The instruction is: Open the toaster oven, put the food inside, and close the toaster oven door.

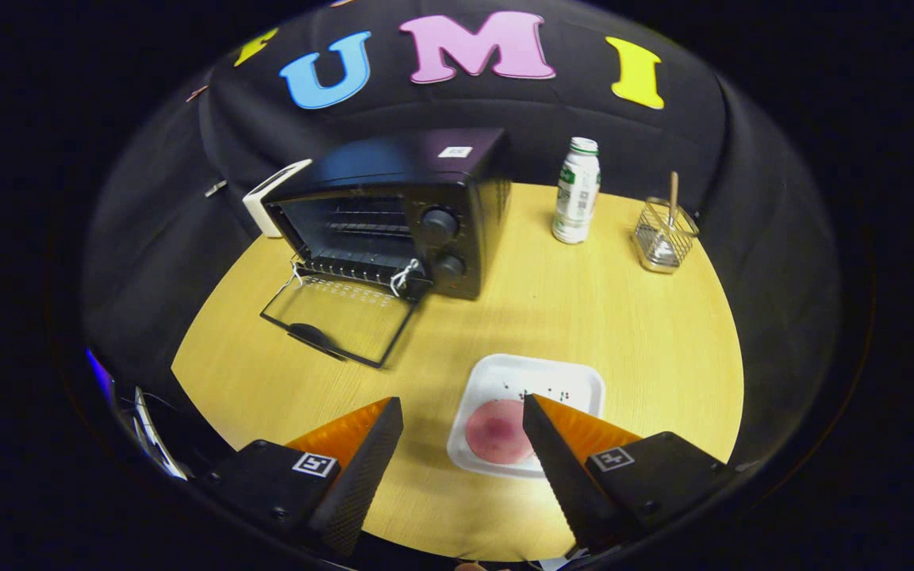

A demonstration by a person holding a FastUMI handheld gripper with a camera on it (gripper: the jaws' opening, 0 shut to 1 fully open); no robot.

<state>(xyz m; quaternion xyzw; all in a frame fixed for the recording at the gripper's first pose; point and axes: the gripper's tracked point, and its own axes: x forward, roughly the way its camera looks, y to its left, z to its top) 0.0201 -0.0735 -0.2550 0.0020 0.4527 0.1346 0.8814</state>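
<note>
We see our tool (pixel 461 412) with its fingers spread wide, nothing between them but bare tabletop (pixel 552 309). The white tray (pixel 576 385) with the round pink food (pixel 497 432) sits at one o'clock, partly under one finger. At eleven o'clock the toaster oven (pixel 393 210) stands with its glass door (pixel 338 317) flat on the tabletop, its mouth unblocked. The bottle (pixel 576 190) and wire basket (pixel 663 234) stand well apart at one and two o'clock.
</note>
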